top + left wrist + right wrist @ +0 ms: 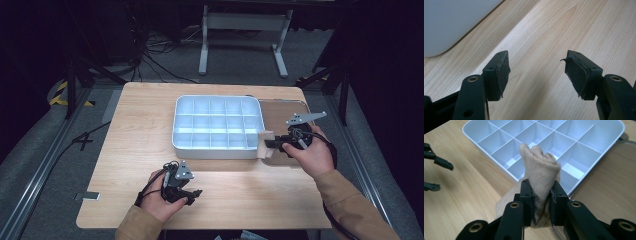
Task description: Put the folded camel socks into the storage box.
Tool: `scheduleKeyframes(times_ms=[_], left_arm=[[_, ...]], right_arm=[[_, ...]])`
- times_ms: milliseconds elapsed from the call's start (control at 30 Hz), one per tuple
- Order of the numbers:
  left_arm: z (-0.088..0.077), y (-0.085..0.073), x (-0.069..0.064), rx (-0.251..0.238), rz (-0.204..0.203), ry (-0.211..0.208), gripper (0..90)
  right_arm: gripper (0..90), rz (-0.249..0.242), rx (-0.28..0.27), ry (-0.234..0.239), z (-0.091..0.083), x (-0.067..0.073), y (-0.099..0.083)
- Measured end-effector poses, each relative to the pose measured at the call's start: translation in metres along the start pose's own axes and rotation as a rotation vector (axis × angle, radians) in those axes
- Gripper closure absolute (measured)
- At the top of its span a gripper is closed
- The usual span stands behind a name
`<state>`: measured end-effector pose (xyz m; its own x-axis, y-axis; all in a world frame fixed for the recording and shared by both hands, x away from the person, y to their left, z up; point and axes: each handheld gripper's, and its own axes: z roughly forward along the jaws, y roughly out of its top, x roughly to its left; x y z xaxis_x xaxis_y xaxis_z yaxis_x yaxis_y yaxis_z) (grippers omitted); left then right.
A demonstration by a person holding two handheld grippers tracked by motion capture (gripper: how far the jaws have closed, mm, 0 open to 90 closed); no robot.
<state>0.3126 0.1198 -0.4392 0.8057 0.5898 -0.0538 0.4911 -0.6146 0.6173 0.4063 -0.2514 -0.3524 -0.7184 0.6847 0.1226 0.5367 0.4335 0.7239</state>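
Note:
My right gripper is shut on a rolled beige sock, which sticks up between the jaws just off the near right corner of the white divided tray. From above, that gripper holds the beige sock at the right side of the tray. The tray's compartments look bare. My left gripper rests low on the table near the front edge, jaws apart. In its own view the left gripper stands open over bare wood, with nothing between the pads.
A clear lid lies flat on the table to the right of the tray, partly under the right hand. The light wooden table ends near the left hand. Beyond it stand a grey desk frame and floor cables.

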Motion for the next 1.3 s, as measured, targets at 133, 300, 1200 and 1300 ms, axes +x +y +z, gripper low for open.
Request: scheduleKeyframes(times_ms=[133, 300, 1200, 1300], left_arm=[[-0.001, 0.000, 0.001, -0.009, 0.005, 0.008, 36.8], [0.000, -0.001, 0.001, -0.003, 0.008, 0.018, 36.8], [-0.012, -0.016, 0.002, -0.031, 0.003, 0.105, 36.6], [-0.015, -0.021, 0.002, -0.032, -0.008, 0.115, 36.7]], right_arm=[[76.0, -0.011, 0.003, -0.019, 0.001, -0.006, 0.006], [76.0, -0.025, 0.016, -0.041, 0.005, -0.012, 0.013], [75.6, -0.154, 0.138, -0.043, 0.032, -0.020, 0.042], [75.7, -0.170, 0.157, -0.046, 0.035, -0.020, 0.045]])
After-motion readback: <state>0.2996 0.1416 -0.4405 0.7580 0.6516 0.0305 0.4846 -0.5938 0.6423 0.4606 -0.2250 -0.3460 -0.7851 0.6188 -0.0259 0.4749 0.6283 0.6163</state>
